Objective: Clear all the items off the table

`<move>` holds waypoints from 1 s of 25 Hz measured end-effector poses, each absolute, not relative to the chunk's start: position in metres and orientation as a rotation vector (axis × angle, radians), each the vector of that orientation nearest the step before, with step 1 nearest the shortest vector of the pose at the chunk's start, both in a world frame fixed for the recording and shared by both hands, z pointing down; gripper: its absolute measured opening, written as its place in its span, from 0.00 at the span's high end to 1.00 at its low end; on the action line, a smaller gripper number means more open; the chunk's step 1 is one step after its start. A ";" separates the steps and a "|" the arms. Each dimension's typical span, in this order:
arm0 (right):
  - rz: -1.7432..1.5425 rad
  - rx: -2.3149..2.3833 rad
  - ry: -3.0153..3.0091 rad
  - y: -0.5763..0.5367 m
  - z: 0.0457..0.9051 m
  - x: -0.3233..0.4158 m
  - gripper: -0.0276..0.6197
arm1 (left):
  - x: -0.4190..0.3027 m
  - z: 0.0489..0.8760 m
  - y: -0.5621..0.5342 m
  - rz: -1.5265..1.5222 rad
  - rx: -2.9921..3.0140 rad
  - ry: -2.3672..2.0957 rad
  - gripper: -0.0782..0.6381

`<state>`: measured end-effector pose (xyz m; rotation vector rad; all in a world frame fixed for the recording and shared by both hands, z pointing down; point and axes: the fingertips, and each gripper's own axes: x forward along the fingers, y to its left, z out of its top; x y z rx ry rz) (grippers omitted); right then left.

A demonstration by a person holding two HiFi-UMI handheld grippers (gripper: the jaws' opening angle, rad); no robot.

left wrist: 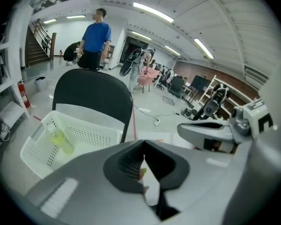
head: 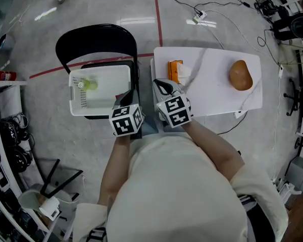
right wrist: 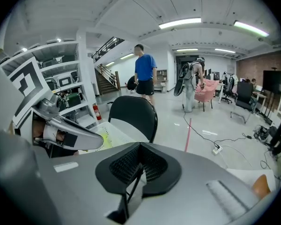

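left gripper (head: 125, 98) and right gripper (head: 161, 86) both closed, empty; orange box (head: 175, 70) just beyond the right.

wht basket (head: 103, 92), orange box (head: 175, 70), blk chair (head: 96, 42)

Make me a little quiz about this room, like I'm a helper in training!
1. True or false: the basket sits on the chair.
2. Which thing lies on the table? A) a bottle B) an orange box C) a fire extinguisher
3. Fill in: the left gripper and the right gripper are both ____.

Key: 1 true. 2 B: the box is on the table, and the bottle is in the basket. 3 shut, with nothing held.
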<state>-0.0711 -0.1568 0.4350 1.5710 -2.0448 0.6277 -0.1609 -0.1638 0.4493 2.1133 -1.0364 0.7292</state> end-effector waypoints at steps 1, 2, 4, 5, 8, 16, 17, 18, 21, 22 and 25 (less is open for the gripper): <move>0.638 1.583 -2.034 -0.155 0.437 -0.063 0.96 | -0.153 0.451 -0.162 0.735 2.119 -1.026 0.88; 0.647 1.595 -2.025 -0.154 0.438 -0.054 0.96 | -0.145 0.452 -0.161 0.740 2.123 -1.017 0.88; 0.662 1.617 -2.008 -0.153 0.442 -0.039 0.96 | -0.130 0.455 -0.161 0.750 2.128 -0.999 0.88; 0.671 1.628 -1.997 -0.153 0.443 -0.031 0.96 | -0.123 0.457 -0.161 0.756 2.129 -0.989 0.88; 0.696 1.651 -1.965 -0.151 0.450 -0.006 0.96 | -0.099 0.463 -0.161 0.775 2.130 -0.960 0.88; 0.768 1.673 -1.906 -0.155 0.484 0.048 0.96 | -0.055 0.487 -0.167 0.794 2.107 -0.953 0.88; 0.776 1.670 -1.896 -0.155 0.490 0.054 0.96 | -0.051 0.491 -0.167 0.795 2.102 -0.954 0.88; 0.784 1.666 -1.885 -0.155 0.497 0.059 0.96 | -0.048 0.495 -0.168 0.798 2.098 -0.954 0.88; 0.818 1.656 -1.844 -0.155 0.520 0.075 0.96 | -0.037 0.510 -0.169 0.811 2.091 -0.950 0.88; 0.832 1.653 -1.828 -0.155 0.528 0.081 0.96 | -0.034 0.515 -0.169 0.815 2.086 -0.949 0.88; 0.865 1.651 -1.780 -0.158 0.552 0.094 0.96 | -0.029 0.531 -0.170 0.826 2.062 -0.950 0.88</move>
